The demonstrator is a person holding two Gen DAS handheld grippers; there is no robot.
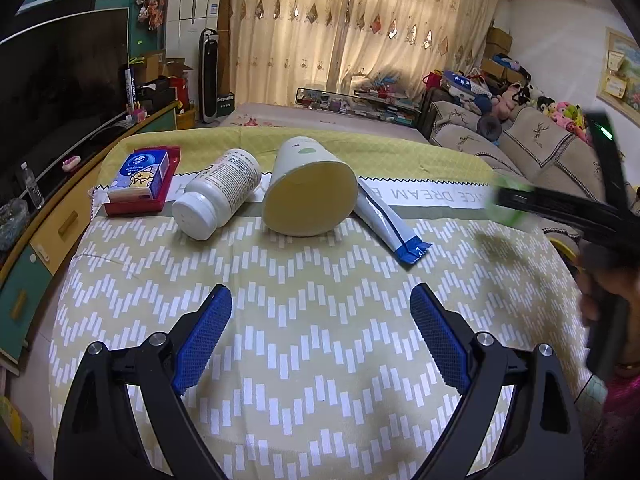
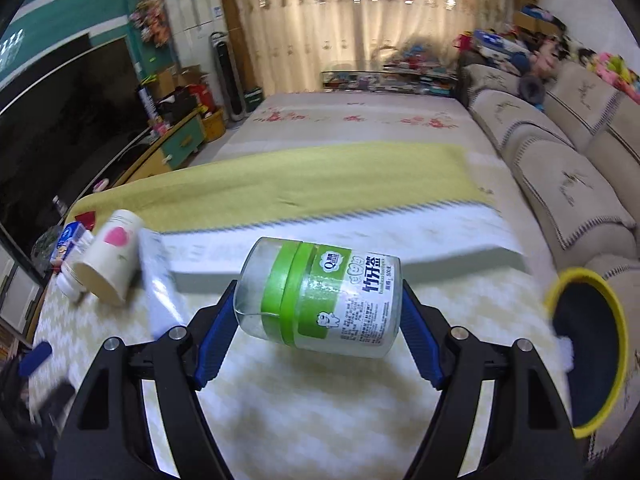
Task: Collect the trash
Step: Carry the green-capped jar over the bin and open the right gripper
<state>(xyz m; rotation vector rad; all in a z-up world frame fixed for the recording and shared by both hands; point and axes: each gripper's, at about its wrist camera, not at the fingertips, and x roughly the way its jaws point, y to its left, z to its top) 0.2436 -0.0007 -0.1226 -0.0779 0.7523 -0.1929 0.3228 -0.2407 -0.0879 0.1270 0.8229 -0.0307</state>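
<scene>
Right gripper (image 2: pixel 318 312) fingers clamp a green-banded clear jar (image 2: pixel 320 294); left gripper (image 1: pixel 322 312) fingers wide.

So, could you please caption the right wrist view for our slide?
Right gripper carries a green-labelled clear jar toward the yellow-rimmed bin.

A yellow and white zigzag cloth (image 1: pixel 320 344) is spread over the worktop. A dark television (image 1: pixel 60 92) is seen at nine o'clock, a patterned curtain (image 1: pixel 352 32) at twelve, and a beige sofa (image 1: pixel 532 140) at three, with soft toys (image 1: pixel 560 114) piled along its back.
</scene>
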